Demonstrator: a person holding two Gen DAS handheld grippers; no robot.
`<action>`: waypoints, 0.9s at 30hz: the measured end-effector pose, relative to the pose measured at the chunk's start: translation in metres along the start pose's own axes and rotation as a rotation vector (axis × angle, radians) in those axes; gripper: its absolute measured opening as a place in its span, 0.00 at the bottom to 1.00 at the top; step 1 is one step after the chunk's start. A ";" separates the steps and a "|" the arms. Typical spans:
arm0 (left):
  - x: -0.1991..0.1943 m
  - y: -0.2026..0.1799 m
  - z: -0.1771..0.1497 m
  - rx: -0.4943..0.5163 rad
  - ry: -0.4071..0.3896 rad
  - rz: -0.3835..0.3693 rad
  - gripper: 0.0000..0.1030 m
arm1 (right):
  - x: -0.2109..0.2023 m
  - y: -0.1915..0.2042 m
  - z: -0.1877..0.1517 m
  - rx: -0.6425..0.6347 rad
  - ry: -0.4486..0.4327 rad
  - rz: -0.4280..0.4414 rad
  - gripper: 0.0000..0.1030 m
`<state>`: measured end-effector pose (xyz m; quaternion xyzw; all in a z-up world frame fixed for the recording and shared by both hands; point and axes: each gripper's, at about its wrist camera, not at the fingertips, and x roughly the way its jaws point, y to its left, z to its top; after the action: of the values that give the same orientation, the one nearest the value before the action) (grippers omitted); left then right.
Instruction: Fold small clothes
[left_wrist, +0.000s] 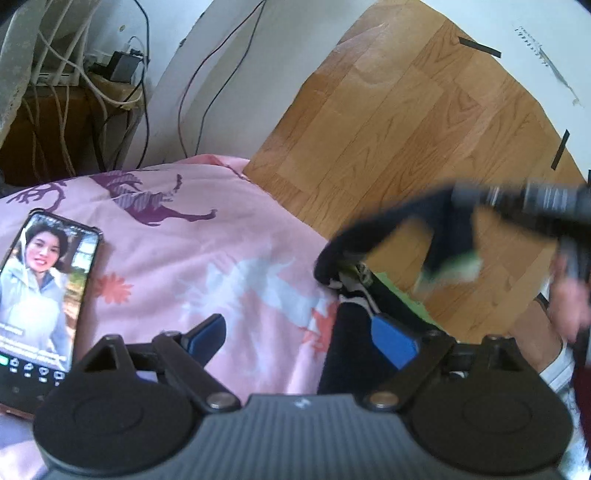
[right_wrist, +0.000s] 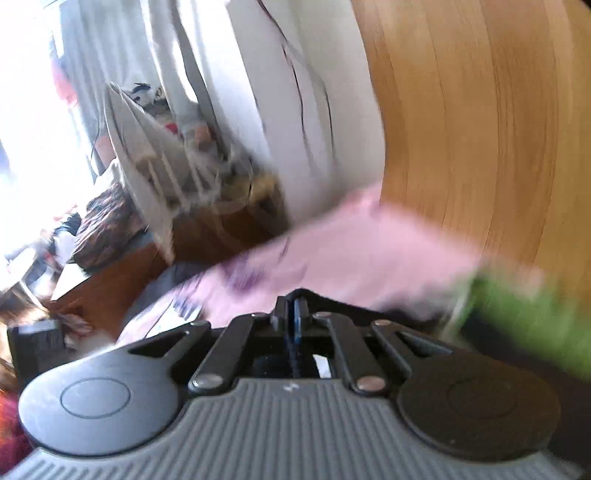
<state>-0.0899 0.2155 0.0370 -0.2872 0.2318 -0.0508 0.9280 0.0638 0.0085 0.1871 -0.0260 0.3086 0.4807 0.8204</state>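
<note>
A pink bedsheet (left_wrist: 192, 266) printed with purple deer covers the bed, and beyond its edge runs a wood-plank floor (left_wrist: 406, 122) up to a white wall trailing dark cables. The left tool (left_wrist: 306, 336) points slightly downward over the sheet, its blue pads spread wide with nothing pressed between them. The dark garment (left_wrist: 354, 291) with green and white trim lies at the sheet's floor-side edge, just beside the left tool's right-hand pad. Part of that garment is lifted off the sheet, gripped by the blurred right tool (left_wrist: 469, 199) above the floor. In the right wrist view the right tool's jaws stand closed together on dark cloth. A phone (left_wrist: 40, 295) with a lit screen lies on the sheet, well apart from the garment, on the far side of the left tool.
</note>
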 end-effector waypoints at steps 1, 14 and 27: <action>0.000 -0.002 0.000 0.007 0.000 -0.001 0.87 | -0.009 0.000 0.018 -0.033 -0.031 -0.019 0.05; 0.075 -0.064 0.036 0.162 0.068 -0.055 0.87 | -0.093 -0.133 -0.020 -0.123 0.115 -0.224 0.06; 0.253 -0.133 0.058 0.319 0.224 -0.006 0.79 | -0.078 -0.255 -0.112 0.243 0.198 -0.354 0.55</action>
<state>0.1661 0.0769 0.0518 -0.1299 0.3216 -0.1214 0.9300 0.1884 -0.2269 0.0733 -0.0281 0.4338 0.2837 0.8547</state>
